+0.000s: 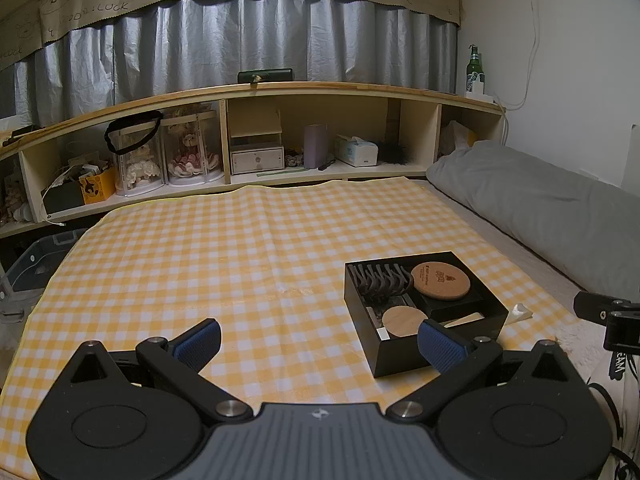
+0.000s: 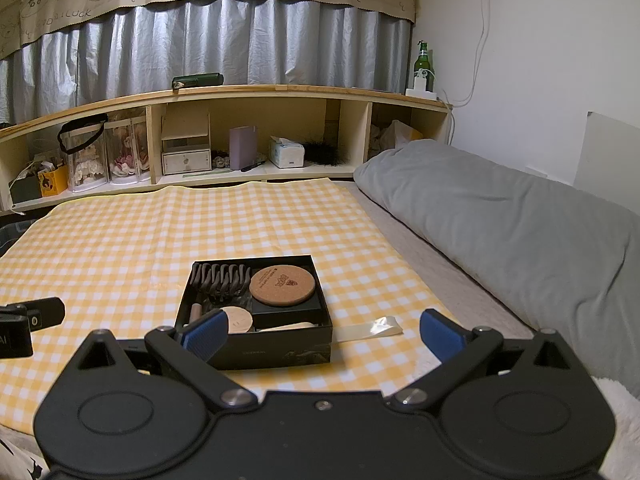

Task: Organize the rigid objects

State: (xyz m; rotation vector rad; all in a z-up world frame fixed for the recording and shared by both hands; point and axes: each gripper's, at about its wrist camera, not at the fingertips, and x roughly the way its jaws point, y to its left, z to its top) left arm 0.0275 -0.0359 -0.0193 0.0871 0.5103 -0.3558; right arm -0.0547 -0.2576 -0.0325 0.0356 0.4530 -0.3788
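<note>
Nearest the lens in the left wrist view, the left gripper (image 1: 318, 340) fills the bottom of the frame, its blue-padded jaws spread wide with nothing between them. Bare yellow checked cloth (image 1: 200, 248) is seen across the left and centre of that frame. Right of centre, a black box (image 1: 400, 360) is set on the cloth, its near corner just behind the right-hand pad.

In the right wrist view, the right gripper (image 2: 322, 334) is likewise held wide and empty along the bottom edge. The box sits at lower centre, partly behind the left-hand pad. Packed inside it are a dark claw hair clip (image 2: 220, 276) at upper left, a printed cork coaster (image 2: 282, 284) on a smaller black case at upper right, and a pale wooden disc (image 2: 240, 318) in front. The items appear gathered there already, so both tools seem kept back and unloaded. A clear plastic strip (image 2: 376, 326) lies on the cloth just right of the box. A grey pillow (image 2: 500, 232) occupies the right side.
</note>
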